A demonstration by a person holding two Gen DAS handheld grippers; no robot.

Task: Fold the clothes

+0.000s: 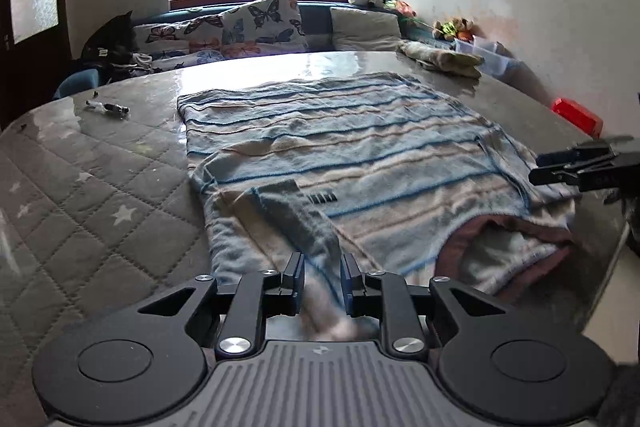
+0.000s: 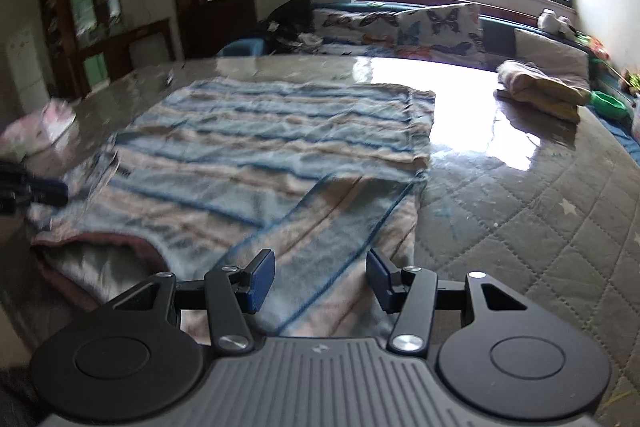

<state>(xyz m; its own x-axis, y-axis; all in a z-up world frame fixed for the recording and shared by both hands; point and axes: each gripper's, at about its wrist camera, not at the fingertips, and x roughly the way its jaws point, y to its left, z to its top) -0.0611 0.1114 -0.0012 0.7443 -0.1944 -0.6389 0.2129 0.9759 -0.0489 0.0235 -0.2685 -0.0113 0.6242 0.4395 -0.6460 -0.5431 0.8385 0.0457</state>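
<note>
So far you have only the first fold under way. The striped sweater (image 1: 360,155) lies flat, front down or up I cannot tell, on the glossy quilted surface (image 1: 100,187), its hem toward the window and its pink-lined collar (image 1: 500,247) at the near edge. One sleeve (image 1: 296,215) is laid across the body, and your left tongs (image 1: 322,283) stand narrowly parted with that sleeve's cuff between the pads; whether they grip it I cannot tell. Your right tongs (image 2: 320,279) are released, half spread, hovering over the other sleeve (image 2: 332,219), which is angled inward. Left for you, I judge: settle both sleeves, then fold the body over. A folded garment (image 2: 540,91) waits at the far corner.
</note>
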